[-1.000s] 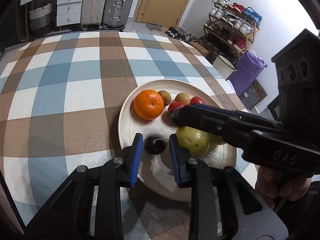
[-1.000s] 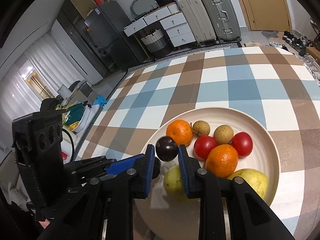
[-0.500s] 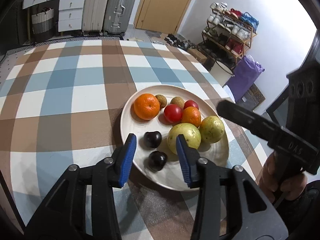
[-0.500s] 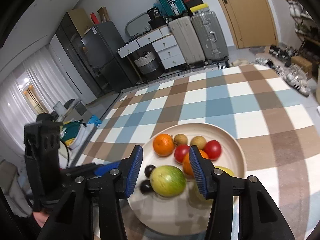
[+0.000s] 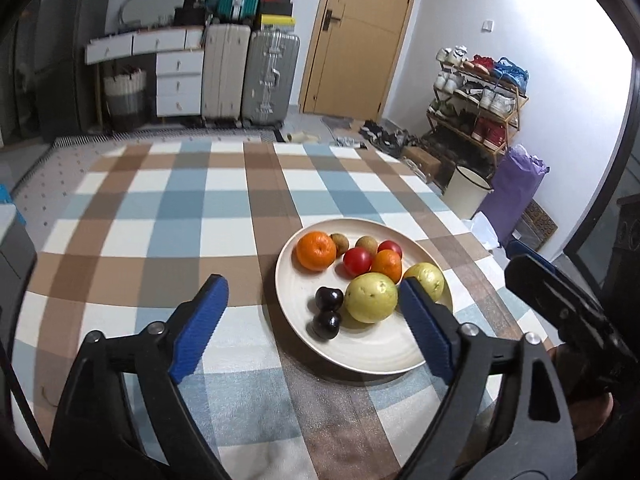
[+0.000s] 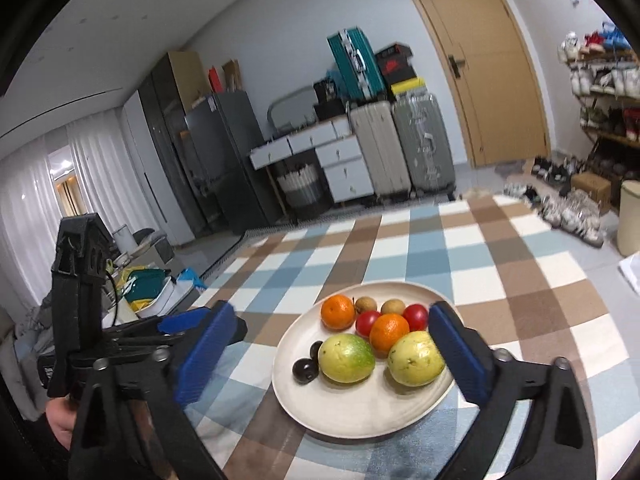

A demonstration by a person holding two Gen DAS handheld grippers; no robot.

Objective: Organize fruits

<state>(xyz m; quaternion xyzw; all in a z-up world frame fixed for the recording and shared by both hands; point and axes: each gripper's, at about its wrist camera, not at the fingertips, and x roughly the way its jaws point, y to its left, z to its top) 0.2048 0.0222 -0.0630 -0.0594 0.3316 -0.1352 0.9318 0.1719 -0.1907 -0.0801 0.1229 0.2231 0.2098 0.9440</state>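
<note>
both black blue-padded grippers, left gripper [image 5: 312, 320] and right gripper [image 6: 332, 356], have just been opening, now released and empty, near the round cream plate [image 5: 372, 354] of fruit on the checked cloth [image 5: 160, 220].

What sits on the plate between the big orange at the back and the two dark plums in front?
Nothing: bare plate separates the orange from the plums, clearest in the left wrist view.

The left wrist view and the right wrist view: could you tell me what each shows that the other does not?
Only the left wrist view shows the purple bag. Only the right wrist view shows white curtains and the dark fridge. Both share the plate holding all the fruit, the checked cloth, the suitcases, and both grippers open, holding nothing: left gripper, right gripper.
</note>
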